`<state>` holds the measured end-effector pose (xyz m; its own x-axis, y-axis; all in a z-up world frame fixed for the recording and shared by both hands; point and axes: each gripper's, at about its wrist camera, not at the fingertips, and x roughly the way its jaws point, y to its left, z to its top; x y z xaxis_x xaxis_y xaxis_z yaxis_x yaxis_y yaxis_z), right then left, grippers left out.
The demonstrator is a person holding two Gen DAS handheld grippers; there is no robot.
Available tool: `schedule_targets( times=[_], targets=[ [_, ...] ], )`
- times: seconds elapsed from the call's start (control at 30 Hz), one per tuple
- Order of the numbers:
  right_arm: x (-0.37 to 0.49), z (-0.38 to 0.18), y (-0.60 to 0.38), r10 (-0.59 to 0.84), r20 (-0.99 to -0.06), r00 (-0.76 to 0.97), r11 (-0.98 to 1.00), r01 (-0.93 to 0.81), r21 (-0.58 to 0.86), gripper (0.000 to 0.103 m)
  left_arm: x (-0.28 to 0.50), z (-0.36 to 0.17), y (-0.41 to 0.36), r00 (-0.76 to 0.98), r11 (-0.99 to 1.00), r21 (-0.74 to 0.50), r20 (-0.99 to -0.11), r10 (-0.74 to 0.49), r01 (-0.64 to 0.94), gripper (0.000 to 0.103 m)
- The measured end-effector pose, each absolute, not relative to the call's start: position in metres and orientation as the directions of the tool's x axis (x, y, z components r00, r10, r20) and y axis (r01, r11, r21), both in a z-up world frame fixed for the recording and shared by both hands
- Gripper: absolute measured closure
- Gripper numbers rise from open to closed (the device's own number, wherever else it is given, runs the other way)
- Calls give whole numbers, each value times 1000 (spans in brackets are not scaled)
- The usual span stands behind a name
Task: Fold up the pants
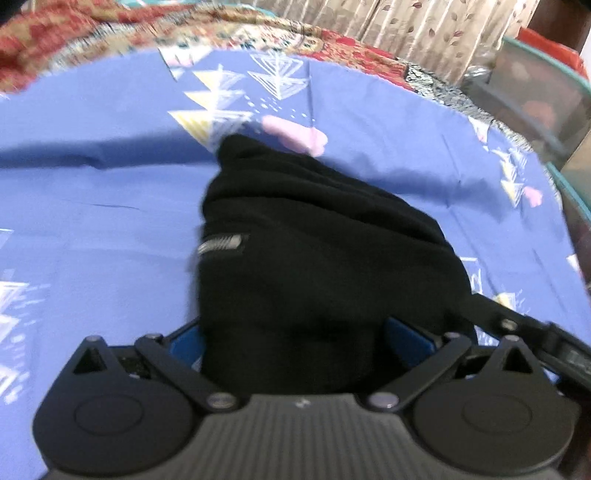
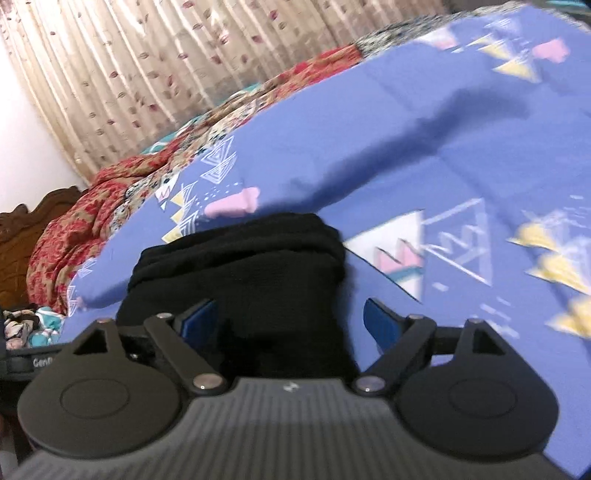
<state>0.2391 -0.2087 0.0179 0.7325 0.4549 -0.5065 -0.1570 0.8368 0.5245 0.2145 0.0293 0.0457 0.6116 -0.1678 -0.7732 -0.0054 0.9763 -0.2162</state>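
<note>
From the left wrist, a bed spread with a blue sheet (image 1: 92, 192) printed with triangles fills the frame, a red patterned quilt (image 1: 66, 33) bunched along its far edge and a leaf-print curtain (image 1: 424, 33) behind. The black pants (image 1: 306, 258) lie bundled on the sheet, their near end filling the gap of the left gripper (image 1: 295, 339), whose blue fingers (image 1: 406, 334) stand wide apart on either side, released. From the right wrist, the same sheet (image 2: 406, 147), quilt (image 2: 74, 229), curtain (image 2: 147, 74) and a carved wooden headboard (image 2: 22, 236) show. The pants (image 2: 255, 266) reach between the spread fingers (image 2: 378, 321) of the right gripper (image 2: 288, 325), nearer its left finger; the right finger is clear of the cloth.
</note>
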Motion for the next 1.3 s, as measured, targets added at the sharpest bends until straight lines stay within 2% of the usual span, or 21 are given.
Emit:
schedule_targets(
  times=[0.3,0.6,1.1,1.3],
  targets=[
    [142,25,-214,429,-560,709,857,-125,500,12,99,81,-3,629,999,-38,-777,-38,14,0],
    [69,27,-190,425,-605,673,876,-138,461,6,17,81,-25,603,1000,31,-798,23,3,0],
    [16,18,-163,429,-656,621,891,-169,422,4,-48,75,-18,618,985,144,-767,172,-95,0],
    [12,19,-157,423,-656,625,895,-172,413,3,-53,71,-15,595,981,164,-780,194,-105,0]
  ],
)
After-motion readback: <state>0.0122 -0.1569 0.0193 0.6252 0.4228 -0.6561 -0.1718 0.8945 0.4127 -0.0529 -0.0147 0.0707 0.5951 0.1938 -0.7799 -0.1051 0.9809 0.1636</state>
